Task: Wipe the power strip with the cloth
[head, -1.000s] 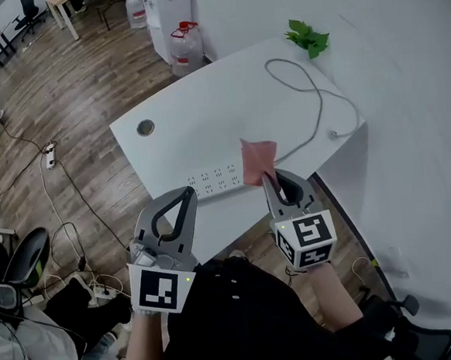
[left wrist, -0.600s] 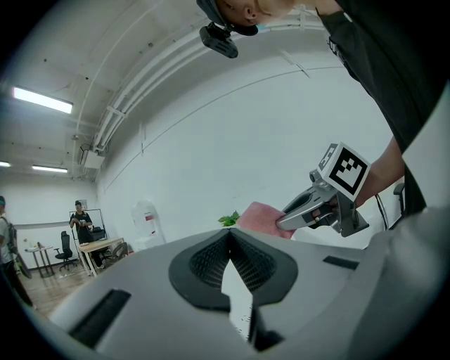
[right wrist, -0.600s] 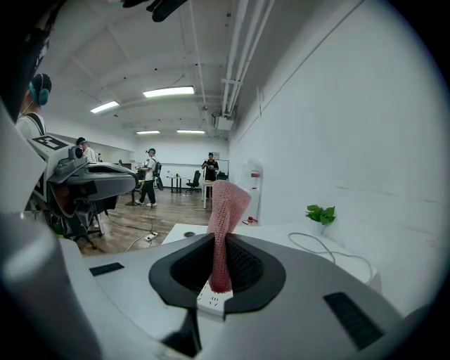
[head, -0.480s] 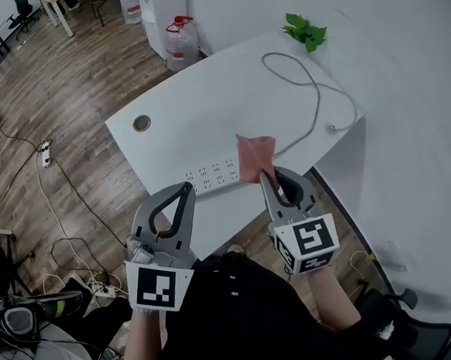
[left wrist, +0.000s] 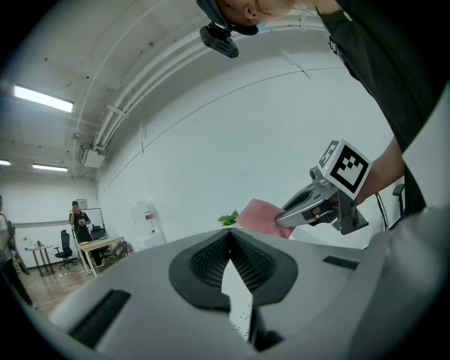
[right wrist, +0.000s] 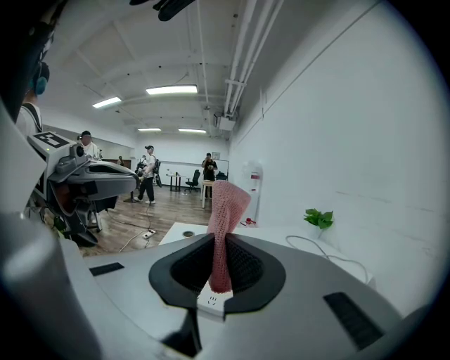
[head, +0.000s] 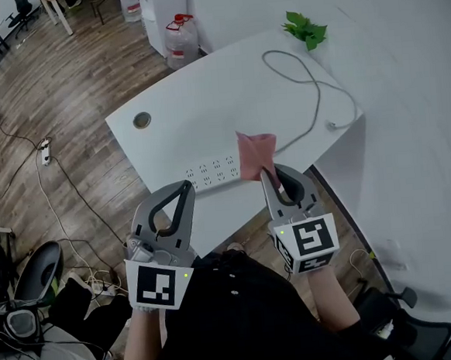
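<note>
- Holding the cloth (head: 254,154) upright, the right hand-held gripper (head: 265,175) is clamped on its lower edge. Most of the pink fabric stands free above the jaws, off the desk (head: 204,99).
- The left hand-held gripper (head: 186,188) hovers beside it with its jaws together and nothing between them.
- Just beyond both tips, the power strip (head: 212,175) lies flat near the desk's front edge, and the cloth is not touching it.
- To wipe well, the right gripper should probably tip forward so the loose fabric, not the jaw tips, lands on the socket face. It can then draw along the strip's length with light pressure.
- The left gripper could pin one end, since the strip looks light enough to slide.
- Farther back a grey cable (head: 314,91) loops across the desk, and strokes should stay clear of it.
</note>
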{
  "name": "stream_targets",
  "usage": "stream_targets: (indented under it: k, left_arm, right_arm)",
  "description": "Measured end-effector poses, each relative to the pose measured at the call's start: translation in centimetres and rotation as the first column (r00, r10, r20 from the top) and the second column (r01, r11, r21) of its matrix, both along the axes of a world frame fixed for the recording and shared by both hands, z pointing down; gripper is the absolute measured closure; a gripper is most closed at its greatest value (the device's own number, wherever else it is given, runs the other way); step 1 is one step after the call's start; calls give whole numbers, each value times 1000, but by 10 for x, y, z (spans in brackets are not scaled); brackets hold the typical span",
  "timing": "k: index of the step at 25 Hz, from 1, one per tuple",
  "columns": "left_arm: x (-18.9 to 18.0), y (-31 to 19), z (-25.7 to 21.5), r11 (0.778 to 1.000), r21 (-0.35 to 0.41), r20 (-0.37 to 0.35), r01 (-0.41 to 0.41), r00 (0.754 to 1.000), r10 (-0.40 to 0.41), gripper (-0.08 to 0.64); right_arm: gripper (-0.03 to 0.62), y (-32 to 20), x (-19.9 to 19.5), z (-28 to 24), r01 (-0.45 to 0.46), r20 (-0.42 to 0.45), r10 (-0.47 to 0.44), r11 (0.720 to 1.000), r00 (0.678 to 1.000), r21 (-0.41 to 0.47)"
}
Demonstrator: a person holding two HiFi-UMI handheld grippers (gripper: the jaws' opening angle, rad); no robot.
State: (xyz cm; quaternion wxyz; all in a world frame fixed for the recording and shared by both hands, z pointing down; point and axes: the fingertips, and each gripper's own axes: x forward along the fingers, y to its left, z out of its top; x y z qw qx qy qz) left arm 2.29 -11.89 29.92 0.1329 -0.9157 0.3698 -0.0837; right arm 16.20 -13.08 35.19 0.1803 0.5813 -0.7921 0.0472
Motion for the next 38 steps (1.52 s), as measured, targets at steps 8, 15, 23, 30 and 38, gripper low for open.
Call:
stream_targets:
  k: [8,15,23,30,38]
  left_arm:
    - [-2,1,-2,1000,20,-5,-2,1000,2,546]
    - [-1,1,0,1000,-1,0,5,1000,-5,546]
    - [-4,2,2,1000,-11,-4,14,1000,-14,546]
    - [-4,2,3,1000,-6,2,7,1000,-7,546]
    - [-3,-1,6,1000,-12,11,11,1000,-11,546]
  right_arm:
    - [531,1,-4,1,7,-3,-7,1000,1000,-1]
    - [531,0,-4,-2,15,-3,-15,1000,1000,3]
    - [531,2,-8,-1,25,-6,-25,1000,1000,-2]
    - [531,2,-14,4,40,-4,-40,999,999,-11]
    - [531,-2,-13,5,43,-5,-43,999,999,-10]
